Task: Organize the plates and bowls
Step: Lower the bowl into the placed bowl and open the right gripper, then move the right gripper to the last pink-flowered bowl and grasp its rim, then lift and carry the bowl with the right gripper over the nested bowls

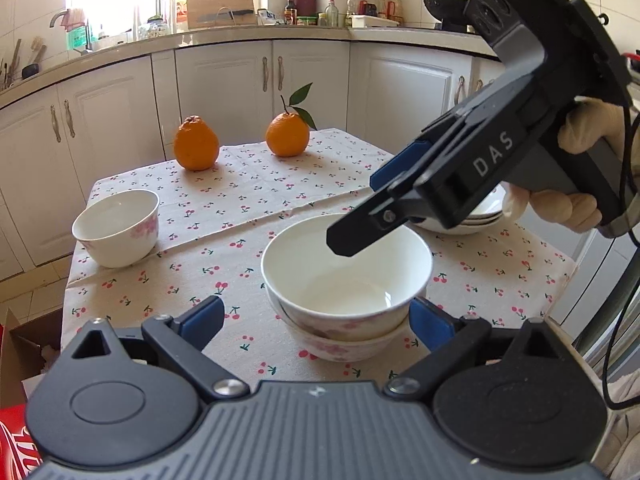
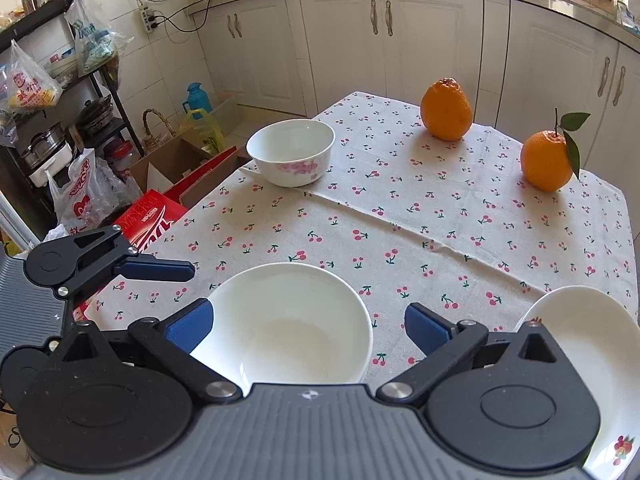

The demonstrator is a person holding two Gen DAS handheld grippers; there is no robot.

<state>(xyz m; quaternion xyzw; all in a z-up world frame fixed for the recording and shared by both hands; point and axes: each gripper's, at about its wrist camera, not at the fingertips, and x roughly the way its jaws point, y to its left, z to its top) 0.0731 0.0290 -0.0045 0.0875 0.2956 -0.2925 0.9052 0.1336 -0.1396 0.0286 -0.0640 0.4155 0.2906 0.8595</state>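
While nested, bowls (image 1: pixel 346 280) sit upright, mouths up

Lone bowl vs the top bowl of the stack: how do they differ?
The lone bowl stands by itself near the table edge; the top bowl is nested in another bowl. The right gripper hovers above the top bowl; nothing is over the lone bowl. Both are white, upright, empty, with pink flowers.

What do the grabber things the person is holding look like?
Each is black and grey plastic with a ribbed grey top and two black fingers tipped with blue pads. The right gripper has white letters "DAS" on its side and a black cable trailing behind it. A cream glove covers the hand holding it. The left gripper matches.
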